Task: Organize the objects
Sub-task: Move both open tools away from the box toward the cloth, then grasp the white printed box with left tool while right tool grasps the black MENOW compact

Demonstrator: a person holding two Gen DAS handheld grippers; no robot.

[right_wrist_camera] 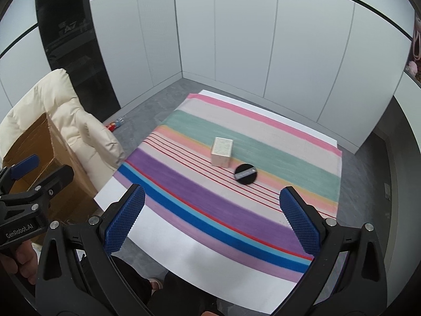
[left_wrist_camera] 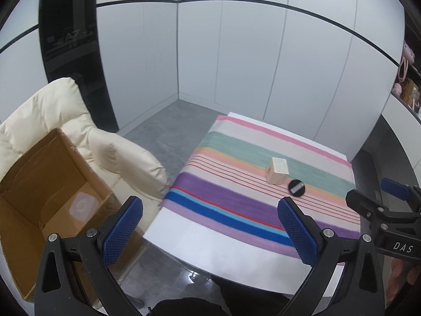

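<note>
Both tongs are spread wide and hold nothing. Ahead of the right tongs (right_wrist_camera: pixel 210 221) sit a small box (right_wrist_camera: pixel 222 151) and black disc (right_wrist_camera: pixel 245 173); a cardboard box (left_wrist_camera: pixel 50 184) lies beside the left tongs (left_wrist_camera: pixel 210 223).

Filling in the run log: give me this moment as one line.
left gripper: open, empty | right gripper: open, empty | small box, black disc: on striped cloth | cardboard box: holds white item

Bright, even light — fisheye-bent edges, slight motion blur.
</note>
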